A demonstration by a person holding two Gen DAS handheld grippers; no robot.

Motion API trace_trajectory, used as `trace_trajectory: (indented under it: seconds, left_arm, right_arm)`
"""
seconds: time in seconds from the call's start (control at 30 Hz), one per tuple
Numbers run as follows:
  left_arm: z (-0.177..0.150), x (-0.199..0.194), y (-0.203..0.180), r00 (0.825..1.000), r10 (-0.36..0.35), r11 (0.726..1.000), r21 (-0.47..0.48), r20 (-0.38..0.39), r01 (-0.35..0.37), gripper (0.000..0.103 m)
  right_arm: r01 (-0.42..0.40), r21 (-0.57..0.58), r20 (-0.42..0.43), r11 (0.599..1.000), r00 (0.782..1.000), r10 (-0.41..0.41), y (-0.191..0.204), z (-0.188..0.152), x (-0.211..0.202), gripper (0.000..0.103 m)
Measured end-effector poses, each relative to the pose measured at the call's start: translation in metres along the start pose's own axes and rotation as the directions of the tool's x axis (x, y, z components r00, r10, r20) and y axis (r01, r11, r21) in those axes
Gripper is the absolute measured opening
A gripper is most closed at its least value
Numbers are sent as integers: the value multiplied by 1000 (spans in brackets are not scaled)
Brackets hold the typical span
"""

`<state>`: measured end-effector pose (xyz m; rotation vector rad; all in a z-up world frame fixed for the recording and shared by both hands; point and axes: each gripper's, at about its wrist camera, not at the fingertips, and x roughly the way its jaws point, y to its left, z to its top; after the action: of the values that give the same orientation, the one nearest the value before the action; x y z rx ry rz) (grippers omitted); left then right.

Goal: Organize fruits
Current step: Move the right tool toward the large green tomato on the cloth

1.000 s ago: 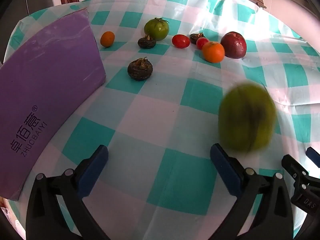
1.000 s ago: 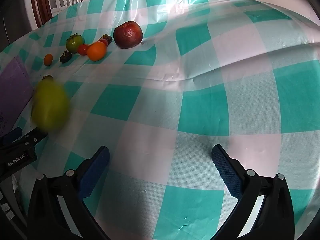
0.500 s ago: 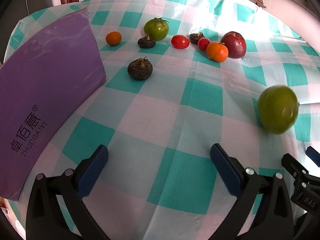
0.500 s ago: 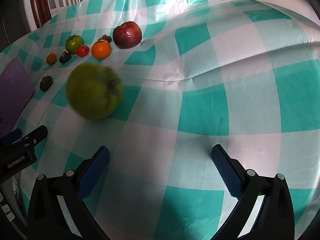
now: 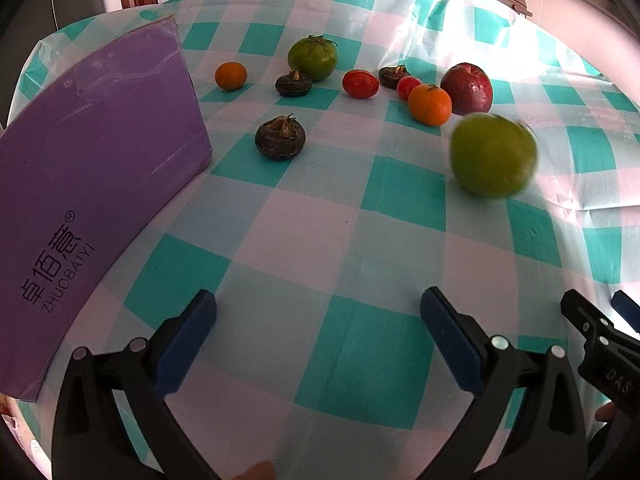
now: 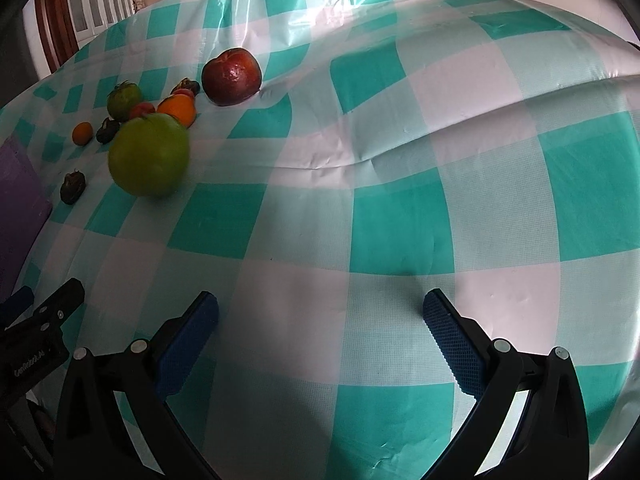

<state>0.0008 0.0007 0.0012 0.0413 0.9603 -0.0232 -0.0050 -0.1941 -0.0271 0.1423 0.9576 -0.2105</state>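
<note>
- We are holding the left hand-held gripper (image 5: 318,312) low over the desk (image 5: 360,240), its blue pads spread wide and gripping nothing.
- We are holding the right hand-held gripper (image 6: 320,312) the same way: wide apart, empty, above bare checked cloth.
- A green apple (image 5: 494,155) is showing blurred at its edges on the cloth, ahead and to the right of the left hand-held gripper; in the right view it (image 6: 149,155) is sitting ahead and to the left. We cannot tell whether it is touching the cloth.
- Just behind the apple, an orange (image 5: 430,104) is lying beside a red apple (image 5: 467,88), with a small red tomato (image 5: 408,87) on the orange's other side.
- Further left in that loose row we are seeing a dark chestnut (image 5: 393,76), a larger red tomato (image 5: 360,83), a green tomato (image 5: 313,57), a second chestnut (image 5: 293,85) just in front of it, and a small tangerine (image 5: 231,76).
- A third chestnut (image 5: 280,138) is lying apart from the row, nearer to us and near the corner of a purple box (image 5: 92,152).
- The box is standing along the left edge of the desk, with printed lettering on its near side.
- In each view, the tip of the other hand-held gripper is showing at the lower edge.
</note>
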Motion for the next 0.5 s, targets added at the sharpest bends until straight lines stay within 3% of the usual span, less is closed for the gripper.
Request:
trace_trajectory:
  seconds: [0.13, 0.3, 0.5]
  left_arm:
    - [0, 0, 0, 1000, -5, 1000, 9, 0, 5, 102]
    - [5, 4, 7, 997, -66, 993, 98, -28, 68, 102]
    - [8, 6, 18, 992, -123, 975, 180, -36, 127, 102]
  right_arm:
    - [-15, -18, -1, 1000, 1000, 14, 1, 0, -1, 99]
    - [-141, -199, -26, 970, 990, 139, 30, 0, -1, 99]
    - [-160, -223, -28, 962, 987, 158, 50, 10, 7, 99]
